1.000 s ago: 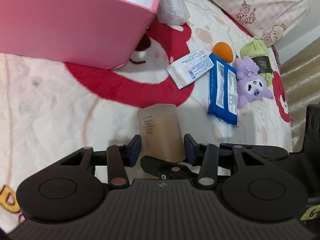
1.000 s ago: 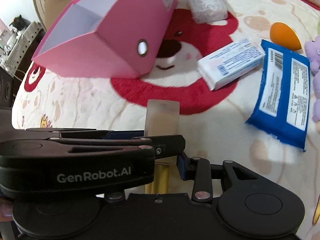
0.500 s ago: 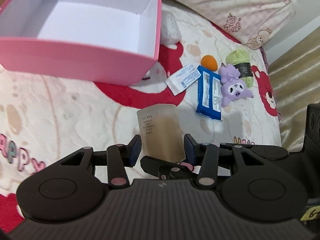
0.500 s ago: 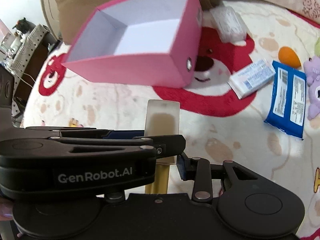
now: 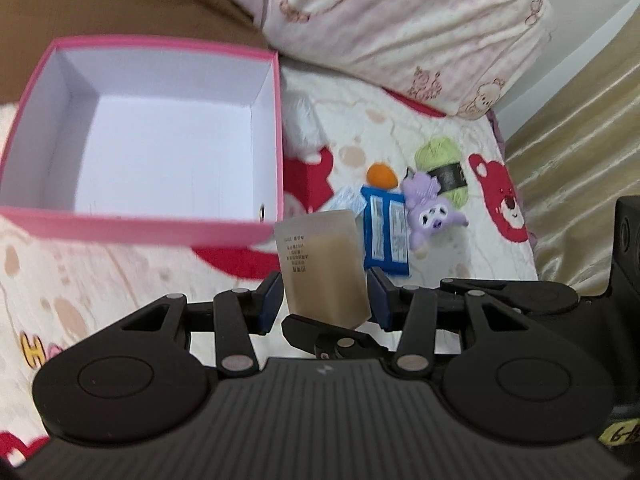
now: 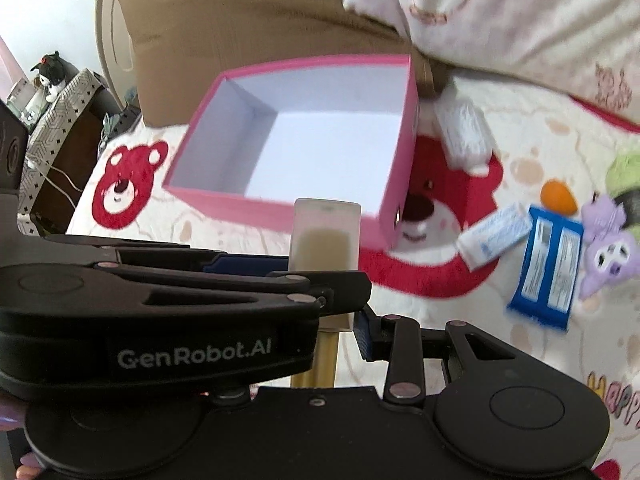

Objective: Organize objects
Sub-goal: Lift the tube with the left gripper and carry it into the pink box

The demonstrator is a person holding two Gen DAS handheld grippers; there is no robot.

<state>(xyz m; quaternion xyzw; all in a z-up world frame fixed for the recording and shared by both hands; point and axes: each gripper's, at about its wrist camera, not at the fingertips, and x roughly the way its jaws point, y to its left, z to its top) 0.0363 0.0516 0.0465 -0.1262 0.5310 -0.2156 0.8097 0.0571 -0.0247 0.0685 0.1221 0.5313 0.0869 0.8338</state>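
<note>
Both tongs gripped one frosted bottle above the bed, in front of an open pink box.

The left tongs (image 5: 325, 294) pinched the frosted bottle (image 5: 322, 268) of beige liquid across its sides, blue pads pressed against it. The right tongs (image 6: 324, 300) were clamped on the same bottle (image 6: 325, 236) lower down, near its gold cap (image 6: 316, 356), with the left tongs crossing in front of them. The bottle was held clear of the bear-print blanket (image 5: 120, 276), just short of the near wall of the pink box (image 5: 132, 226), whose white inside held nothing. To the right on the blanket lay a white packet (image 6: 494, 236), a blue pack (image 5: 385, 236), an orange sponge (image 5: 382, 176), a purple plush toy (image 5: 430, 212) and a green ball of yarn (image 5: 440, 160). A clear wrapped pack (image 6: 464, 132) lay beside the box's far corner, and a pillow (image 5: 400, 20) lay beyond.
</note>
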